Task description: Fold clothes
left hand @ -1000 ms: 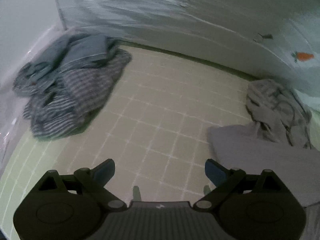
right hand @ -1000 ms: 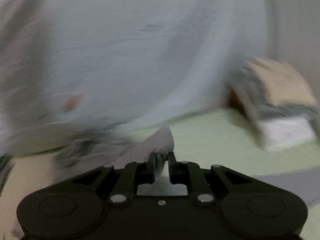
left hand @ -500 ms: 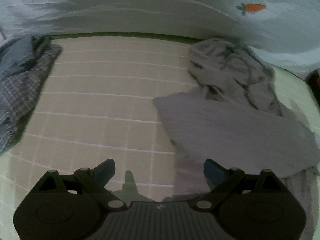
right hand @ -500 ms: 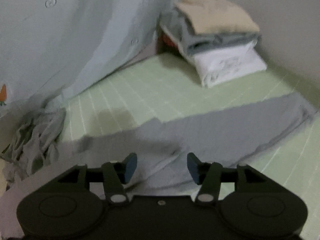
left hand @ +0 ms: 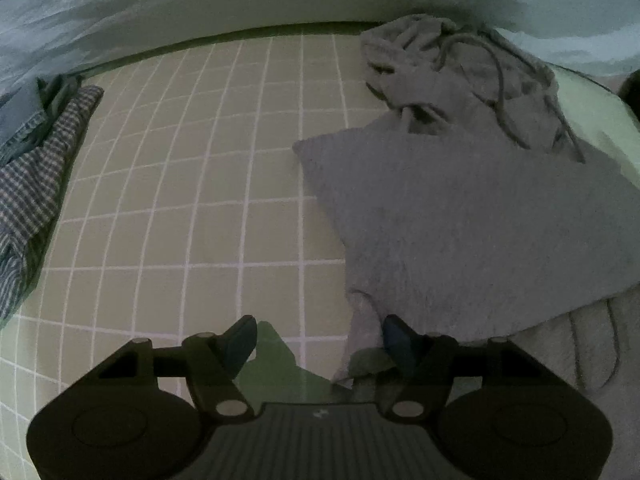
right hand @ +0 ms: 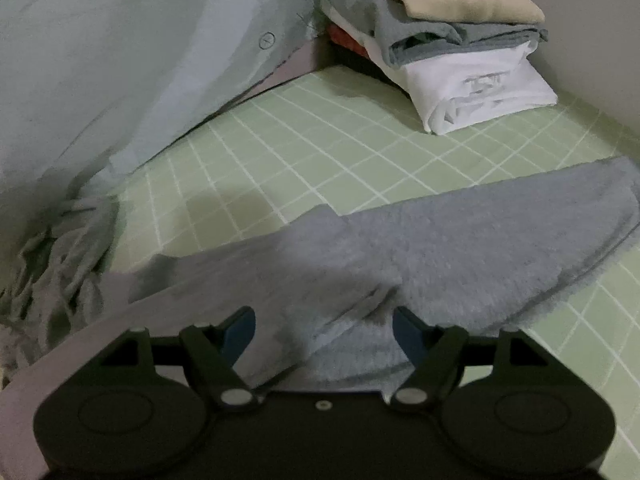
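Observation:
A grey fleece garment [left hand: 472, 216] lies spread on the green checked mat [left hand: 180, 200]. My left gripper [left hand: 318, 340] hovers low over its near left edge. Its jaws are closing, and a hanging bit of that edge sits between them beside the right fingertip [left hand: 396, 338], with no pad pressing on it. In the right wrist view the same grey garment [right hand: 460, 248] stretches across the mat. My right gripper [right hand: 324, 330] is just above it with jaws opening; a raised fold of cloth lies between the fingers, ungripped.
A crumpled grey drawstring garment [left hand: 460, 76] lies behind the spread one. A checked and blue clothes heap [left hand: 36, 168] sits at the left. Folded clothes are stacked [right hand: 460, 40] at the back right corner. A pale blue sheet [right hand: 120, 60] hangs along the back.
My right gripper has let go of the grey cloth it pinched and opened wide; the cloth now lies flat. My left gripper swung right and down to the garment's edge, its jaws narrowing.

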`<state>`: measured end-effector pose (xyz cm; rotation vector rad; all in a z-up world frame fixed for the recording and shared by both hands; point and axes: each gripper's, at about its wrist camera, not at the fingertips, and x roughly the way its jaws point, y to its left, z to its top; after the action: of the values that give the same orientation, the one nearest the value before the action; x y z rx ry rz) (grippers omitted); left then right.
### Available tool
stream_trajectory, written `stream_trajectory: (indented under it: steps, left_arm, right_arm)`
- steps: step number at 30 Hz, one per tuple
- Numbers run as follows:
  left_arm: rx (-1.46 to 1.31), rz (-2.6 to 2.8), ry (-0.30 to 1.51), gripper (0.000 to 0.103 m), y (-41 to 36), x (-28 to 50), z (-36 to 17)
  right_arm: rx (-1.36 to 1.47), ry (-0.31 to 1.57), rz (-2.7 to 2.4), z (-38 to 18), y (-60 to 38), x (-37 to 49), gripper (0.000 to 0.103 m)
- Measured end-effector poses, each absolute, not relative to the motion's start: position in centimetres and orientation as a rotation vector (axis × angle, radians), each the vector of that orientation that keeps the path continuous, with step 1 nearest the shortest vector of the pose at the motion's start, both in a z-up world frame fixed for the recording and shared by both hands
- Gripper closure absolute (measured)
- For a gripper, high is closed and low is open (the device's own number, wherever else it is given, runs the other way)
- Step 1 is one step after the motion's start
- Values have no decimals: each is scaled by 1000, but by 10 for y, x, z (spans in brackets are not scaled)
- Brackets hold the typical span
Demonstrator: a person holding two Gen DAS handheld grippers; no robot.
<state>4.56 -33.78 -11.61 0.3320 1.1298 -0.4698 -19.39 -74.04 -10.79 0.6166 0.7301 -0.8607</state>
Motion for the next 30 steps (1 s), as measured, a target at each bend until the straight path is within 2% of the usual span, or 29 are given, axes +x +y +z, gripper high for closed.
stream_trajectory:
  steps: [4, 8, 10, 13, 15, 17, 30]
  left_arm:
    - [351, -458, 1123, 30, -339, 44, -119]
    - [366, -445, 1118, 22, -339, 43, -122]
    - [360, -443, 1123, 22, -338, 44, -121]
    - [356, -440, 1126, 22, -337, 44, -119]
    - [357, -441, 1119, 22, -336, 42, -117]
    - [347, -438, 1111, 22, -333, 41, -113]
    - [183, -359, 1090, 22, -281, 28, -88]
  right_arm:
    - [614, 750, -880, -116, -746, -187, 26]
    - [584, 756, -894, -122, -748, -181, 27]
    - [572, 749, -895, -122, -749, -180, 32]
    - [557, 726, -885, -119, -749, -181, 58]
    - [546, 709, -875, -116, -750, -183, 85]
    - [535, 692, -866, -113, -750, -184, 96]
    - [450, 501, -736, -49, -675, -198, 96]
